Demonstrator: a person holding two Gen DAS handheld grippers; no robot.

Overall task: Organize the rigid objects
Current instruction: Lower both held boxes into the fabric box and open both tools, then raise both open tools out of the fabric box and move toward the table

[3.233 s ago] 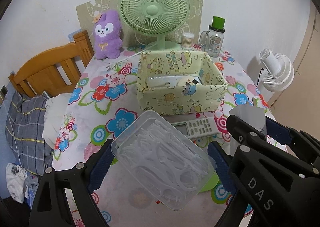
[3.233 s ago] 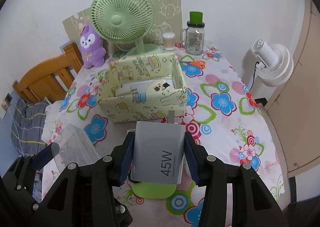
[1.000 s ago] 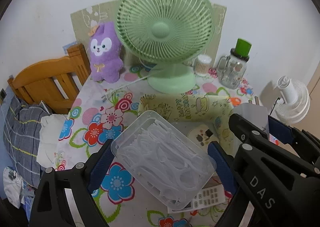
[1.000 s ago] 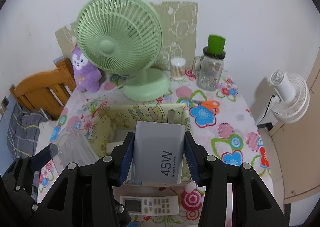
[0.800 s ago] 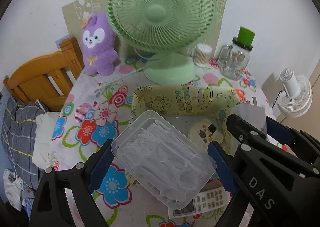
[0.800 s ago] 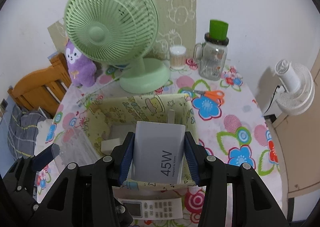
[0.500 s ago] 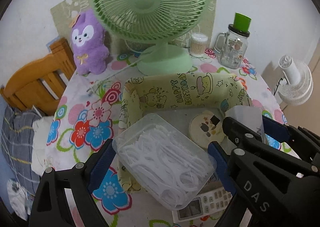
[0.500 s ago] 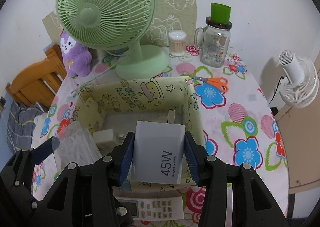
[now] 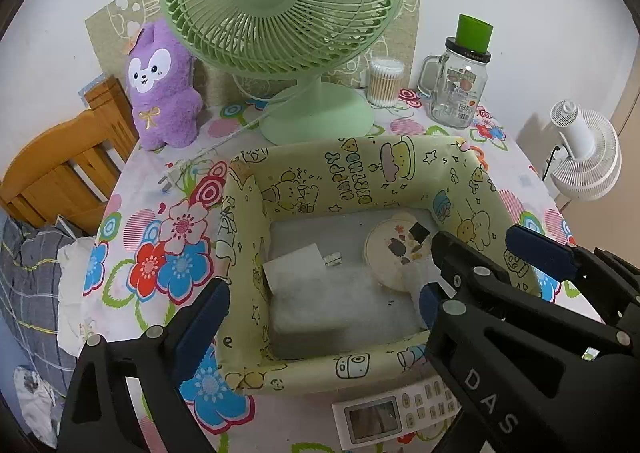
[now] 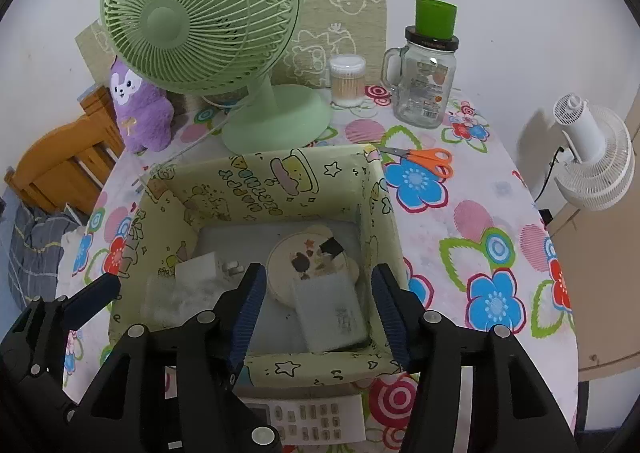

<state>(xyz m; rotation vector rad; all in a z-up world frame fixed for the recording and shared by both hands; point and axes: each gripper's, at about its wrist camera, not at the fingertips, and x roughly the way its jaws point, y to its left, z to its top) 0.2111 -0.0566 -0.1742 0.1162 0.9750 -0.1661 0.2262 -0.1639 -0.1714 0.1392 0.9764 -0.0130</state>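
Both the left gripper (image 9: 324, 299) and right gripper (image 10: 318, 311), whose jaws have just been opening, stand spread and empty above the pale-green cartoon-print fabric box (image 10: 280, 181). The grey rectangular 45W charger (image 10: 330, 311) and clear plastic floss-pick case (image 9: 308, 303) lie inside it. Lift both straight up, clear of the box walls.

The right hand-held gripper (image 10: 316, 313), jaws just opening, hangs over the charger (image 10: 330, 309) lying in the box (image 10: 372, 213).

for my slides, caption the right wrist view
Open right gripper above the charger lying inside the patterned box.
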